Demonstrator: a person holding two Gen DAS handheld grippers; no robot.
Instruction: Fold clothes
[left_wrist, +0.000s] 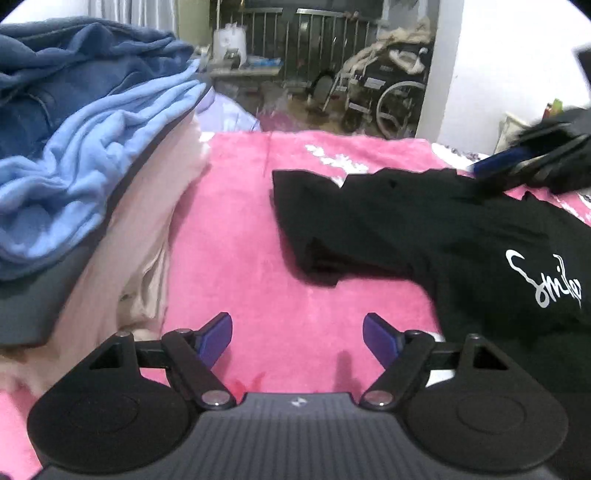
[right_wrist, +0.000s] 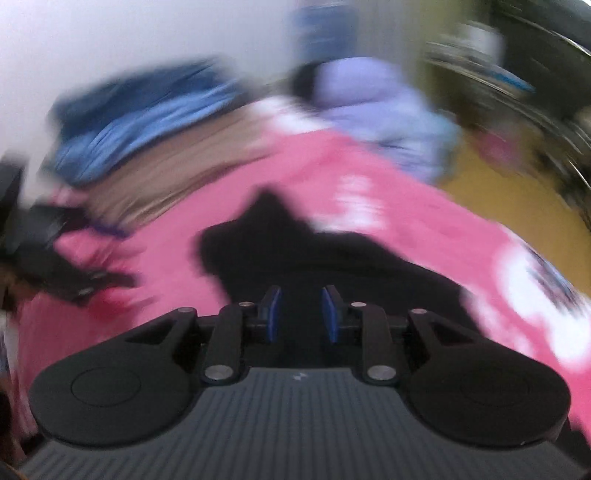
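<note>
Left tool: we see our left tool (left_wrist: 297, 341) released, its two blue pads spread wide over bare pink blanket (left_wrist: 236, 258), gripping nothing.
Right tool: our right tool (right_wrist: 301, 314) has its two blue pads drawn near each other with a narrow gap between them and black cloth in front; the right wrist view is badly blurred, so we cannot tell whether it grips the cloth. In the left wrist view it shows as a dark blur at the far right edge, over the shirt's far part.
Count: we count two tools, one black shirt, and one pile of other garments.
Task's thing: the black T-shirt (left_wrist: 424, 236) lies on the pink blanket, to the right of the left tool and just beyond it. One sleeve points left and its fabric is rumpled and partly doubled over.
Writing: white cursive lettering (left_wrist: 543, 280) on the shirt's chest reads roughly "Smile"; its right end is cut off at the edge.
Pile: at the left, a heap holds a dark blue garment (left_wrist: 66, 85) on top, a light blue one (left_wrist: 92, 162) under it, and pale pink cloth (left_wrist: 147, 229) below.
Background: a wheelchair (left_wrist: 384, 92) stands far off beyond the bed.
</note>
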